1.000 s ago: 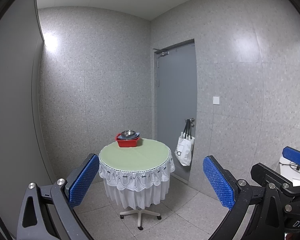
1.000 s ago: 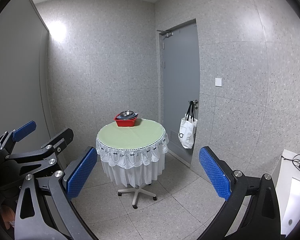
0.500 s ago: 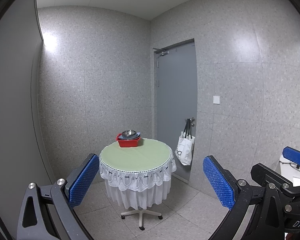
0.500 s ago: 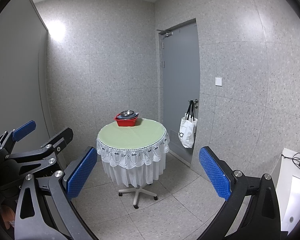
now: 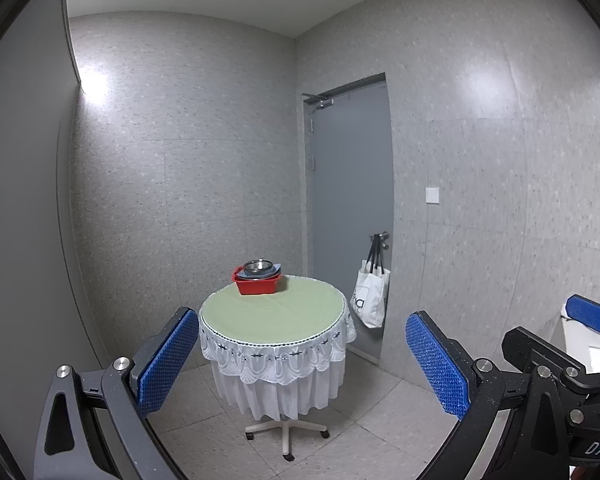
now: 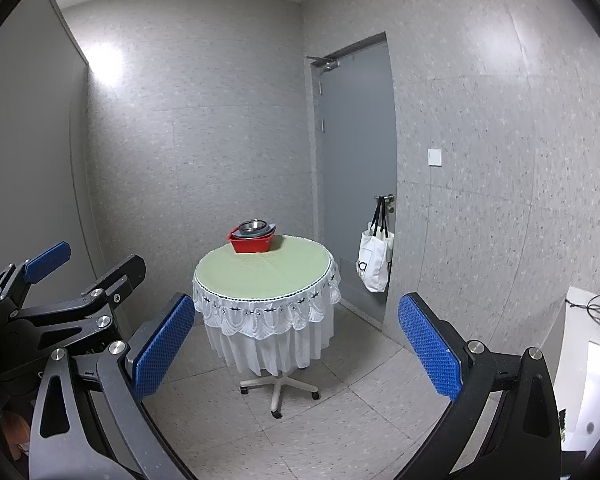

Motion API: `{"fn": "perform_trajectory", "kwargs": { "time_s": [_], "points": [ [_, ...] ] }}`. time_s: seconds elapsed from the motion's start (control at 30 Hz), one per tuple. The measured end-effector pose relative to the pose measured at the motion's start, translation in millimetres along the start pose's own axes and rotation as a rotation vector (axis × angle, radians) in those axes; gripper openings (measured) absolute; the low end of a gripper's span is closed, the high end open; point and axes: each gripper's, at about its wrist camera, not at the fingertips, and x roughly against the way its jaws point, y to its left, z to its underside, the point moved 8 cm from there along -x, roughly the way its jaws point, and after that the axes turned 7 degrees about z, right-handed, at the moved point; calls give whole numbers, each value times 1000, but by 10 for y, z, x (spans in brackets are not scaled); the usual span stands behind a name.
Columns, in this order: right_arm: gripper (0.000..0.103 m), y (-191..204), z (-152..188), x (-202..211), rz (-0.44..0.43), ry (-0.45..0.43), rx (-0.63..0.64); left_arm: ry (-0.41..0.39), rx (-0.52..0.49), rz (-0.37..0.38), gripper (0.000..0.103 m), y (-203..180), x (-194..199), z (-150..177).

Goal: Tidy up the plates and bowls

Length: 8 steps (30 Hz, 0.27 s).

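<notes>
A red basin (image 5: 257,284) stands at the far edge of a round table (image 5: 274,314) with a green top and white lace skirt. In it lie a blue-grey plate (image 5: 275,271) and a metal bowl (image 5: 258,267) on top. The same basin (image 6: 250,243), bowl (image 6: 253,225) and table (image 6: 262,272) show in the right wrist view. My left gripper (image 5: 302,360) is open and empty, well short of the table. My right gripper (image 6: 296,348) is open and empty too. The left gripper's body (image 6: 64,300) shows at the left of the right wrist view.
A grey door (image 5: 350,216) is behind the table on the right, with a white tote bag (image 5: 370,298) hanging from its handle. The table stands on a wheeled base (image 5: 286,434) on a tiled floor. A white counter (image 6: 588,360) with cables is at the far right.
Both views have drifted very slightly. The table sits a touch further right in the frames. Both grippers stay open and empty.
</notes>
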Motion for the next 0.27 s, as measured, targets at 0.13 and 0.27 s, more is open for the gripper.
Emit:
{"fn": "perform_trajectory", "kwargs": {
  "time_s": [0.13,0.27],
  "points": [
    [103,-24,24,-80,-3,4,-15,0,-11,-4,103,-40,-65,4],
    [103,-106,25,-223,1,19,-23,8,-20,2,103,-116,-257,-18]
  ]
}}
